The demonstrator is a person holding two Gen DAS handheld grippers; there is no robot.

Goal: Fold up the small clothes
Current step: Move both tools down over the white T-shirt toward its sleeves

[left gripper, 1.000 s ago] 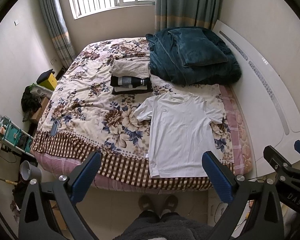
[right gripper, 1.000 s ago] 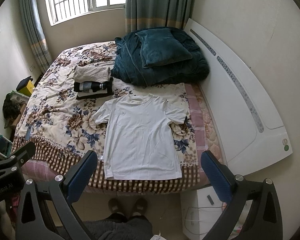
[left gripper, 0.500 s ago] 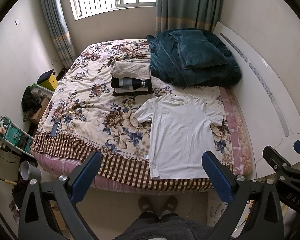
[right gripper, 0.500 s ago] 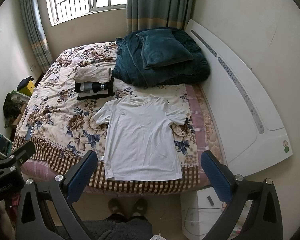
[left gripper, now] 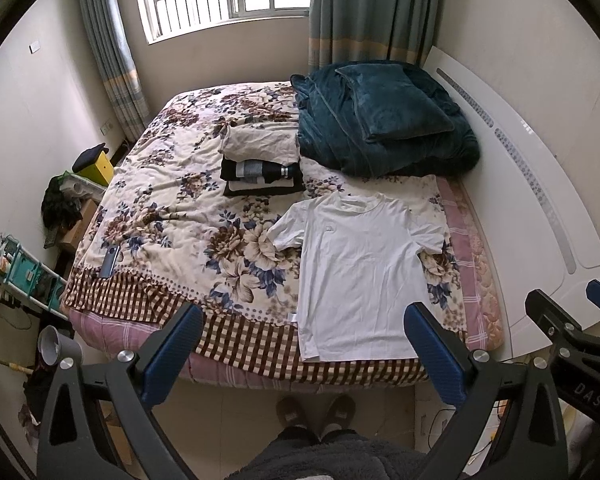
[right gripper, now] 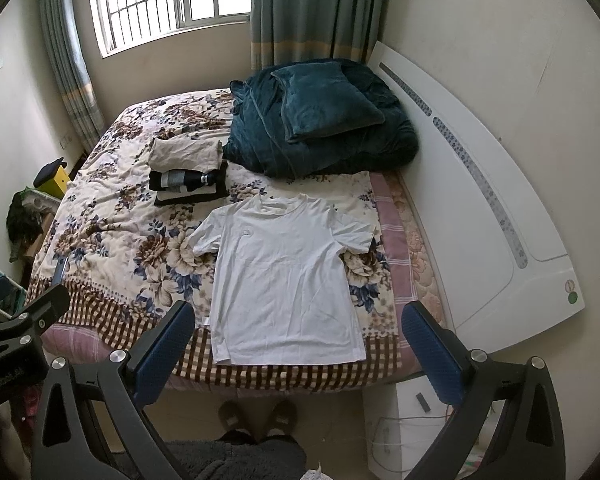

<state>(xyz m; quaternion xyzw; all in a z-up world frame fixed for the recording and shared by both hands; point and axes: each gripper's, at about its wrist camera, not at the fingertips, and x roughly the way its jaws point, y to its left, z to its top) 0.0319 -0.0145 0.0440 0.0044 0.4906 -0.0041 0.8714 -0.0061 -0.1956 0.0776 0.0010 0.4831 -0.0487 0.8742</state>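
A white T-shirt (left gripper: 356,272) lies spread flat, front up, on the floral bedspread near the bed's near right edge; it also shows in the right wrist view (right gripper: 284,276). A stack of folded clothes (left gripper: 260,168) sits behind it, also seen in the right wrist view (right gripper: 186,176). My left gripper (left gripper: 304,344) is open and empty, held high above the bed's near edge. My right gripper (right gripper: 300,344) is open and empty, at the same height beside it. Neither touches the shirt.
A dark teal blanket and pillow (left gripper: 384,120) are piled at the bed's far right by the white headboard (left gripper: 540,208). A phone (left gripper: 110,262) lies on the bed's near left corner. Clutter and a shelf (left gripper: 16,276) stand on the floor to the left. The person's slippered feet (left gripper: 316,412) are at the bed's edge.
Both grippers have drifted slightly back and up, so the bed sits a little lower in view. Nothing on the bed has moved.
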